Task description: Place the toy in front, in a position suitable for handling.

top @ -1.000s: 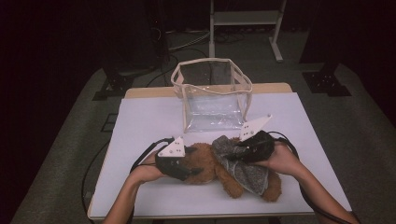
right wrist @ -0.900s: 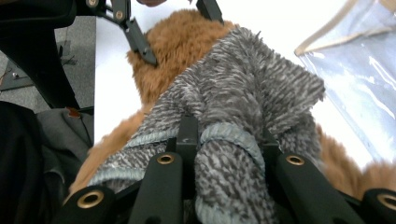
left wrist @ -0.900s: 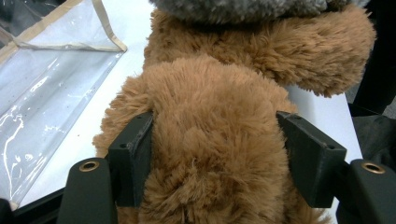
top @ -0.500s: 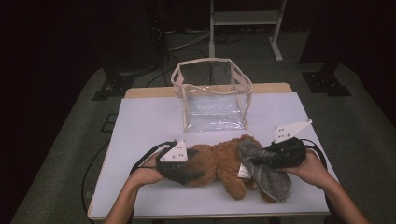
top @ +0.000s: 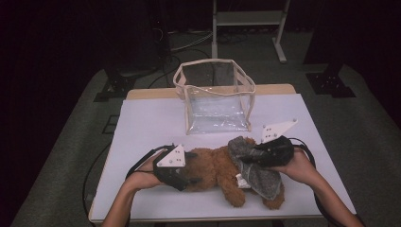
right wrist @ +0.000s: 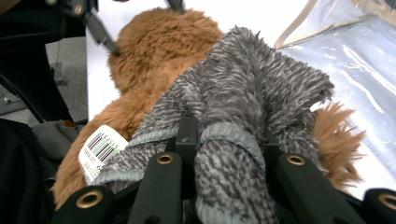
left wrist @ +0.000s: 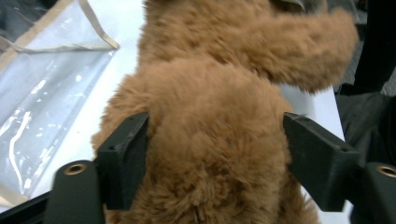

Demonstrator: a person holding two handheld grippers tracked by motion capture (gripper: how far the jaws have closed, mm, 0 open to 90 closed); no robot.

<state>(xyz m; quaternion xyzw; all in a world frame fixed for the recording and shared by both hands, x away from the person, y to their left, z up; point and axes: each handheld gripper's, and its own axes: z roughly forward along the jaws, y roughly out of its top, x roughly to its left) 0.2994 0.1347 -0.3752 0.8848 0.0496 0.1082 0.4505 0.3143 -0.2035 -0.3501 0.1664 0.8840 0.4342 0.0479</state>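
A brown teddy bear lies on its side along the front of the white table. My left gripper comes at its head end from the left. In the left gripper view, brown fur fills the gap of the left gripper. Those jaws have just been opening, and the fur still touches both pads. A grey knitted garment covers the bear's lower half. My right gripper is shut on a bunched fold of this garment, seen between the jaws of the right gripper.
A clear plastic bag with beige trim stands open behind the bear at the table's middle. A white barcode label sticks out beside the garment. Bare tabletop lies on the left and on the far right. The table's front edge runs just below the bear.
My right gripper dragged the grey garment right, off the bear's middle toward its legs, then came back a little to the left. My left gripper stayed at the bear's head end.
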